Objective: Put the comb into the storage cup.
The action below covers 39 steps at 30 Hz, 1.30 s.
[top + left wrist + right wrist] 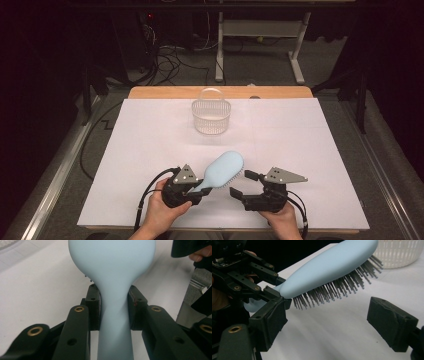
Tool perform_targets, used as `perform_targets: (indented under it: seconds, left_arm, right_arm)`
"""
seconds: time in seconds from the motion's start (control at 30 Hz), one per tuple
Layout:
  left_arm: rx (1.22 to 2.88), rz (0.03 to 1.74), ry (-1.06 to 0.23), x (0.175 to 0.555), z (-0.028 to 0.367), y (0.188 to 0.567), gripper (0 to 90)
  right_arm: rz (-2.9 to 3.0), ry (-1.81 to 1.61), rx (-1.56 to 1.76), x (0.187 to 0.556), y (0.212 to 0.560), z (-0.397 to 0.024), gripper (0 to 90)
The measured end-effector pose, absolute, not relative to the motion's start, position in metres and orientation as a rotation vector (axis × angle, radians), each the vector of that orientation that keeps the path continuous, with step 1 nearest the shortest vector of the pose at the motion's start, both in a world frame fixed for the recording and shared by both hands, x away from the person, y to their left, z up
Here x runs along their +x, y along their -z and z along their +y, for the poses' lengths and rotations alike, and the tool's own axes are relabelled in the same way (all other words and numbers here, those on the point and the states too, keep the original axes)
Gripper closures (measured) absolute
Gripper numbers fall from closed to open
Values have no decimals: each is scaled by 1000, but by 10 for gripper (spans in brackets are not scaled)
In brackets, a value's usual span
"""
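Clamping the brush (113, 270) by its handle, left gripper (186, 189) jaws pressed on both sides, head lifted off the sheet (150, 150) and angled toward the basket (211, 116), bristles down. Hanging just beside the bristles, right gripper (242, 186) gaping wide, nothing between its jaws. Pick-up done, by the look of it; carrying to the basket probably left. Plenty of bare sheet ahead; near table edge close under both hands.
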State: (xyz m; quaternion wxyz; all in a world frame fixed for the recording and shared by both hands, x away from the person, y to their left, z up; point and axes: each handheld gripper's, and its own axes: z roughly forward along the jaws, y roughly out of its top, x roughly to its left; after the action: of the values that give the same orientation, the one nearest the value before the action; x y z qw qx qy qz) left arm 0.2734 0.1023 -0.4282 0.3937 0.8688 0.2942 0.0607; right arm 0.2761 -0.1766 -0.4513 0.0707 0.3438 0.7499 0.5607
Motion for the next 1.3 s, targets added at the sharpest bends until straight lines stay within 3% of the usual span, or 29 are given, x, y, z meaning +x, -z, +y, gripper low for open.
perform_targets:
  seconds: [1.3]
  left_arm:
    - [2178,711,-129,270,96,428,686]
  right_arm:
    - [2328,-1754,1046,299,447,-142,118]
